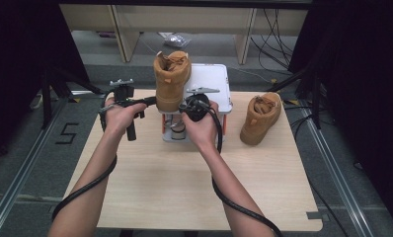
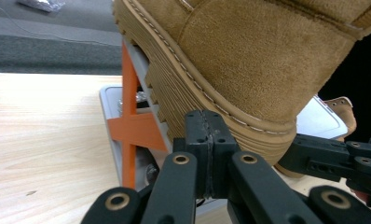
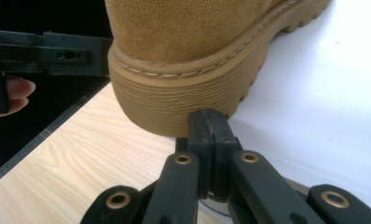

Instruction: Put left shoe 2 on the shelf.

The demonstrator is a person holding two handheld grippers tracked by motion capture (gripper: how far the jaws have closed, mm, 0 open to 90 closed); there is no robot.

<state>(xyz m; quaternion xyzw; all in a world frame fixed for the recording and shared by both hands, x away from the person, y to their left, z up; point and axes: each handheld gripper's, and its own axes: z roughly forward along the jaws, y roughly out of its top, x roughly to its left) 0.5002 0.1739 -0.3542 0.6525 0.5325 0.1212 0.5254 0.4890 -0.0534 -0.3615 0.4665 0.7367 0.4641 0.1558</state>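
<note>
Fingers on both your grippers are pressed together with nothing between them, left gripper (image 1: 150, 101) and right gripper (image 1: 183, 106) tips against the heel sole of the tan boot (image 1: 171, 79). Boot stands on the white stand (image 1: 214, 81) at the table (image 1: 184, 177) back. Your forearms angle inward, hands either side of the heel.

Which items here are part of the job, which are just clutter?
In the job:
- tan boot on the white rack
- left gripper, shut, tips at the boot's heel sole
- right gripper, shut, at the same heel

Lying about:
- second tan boot on the table
- floor cables
</note>
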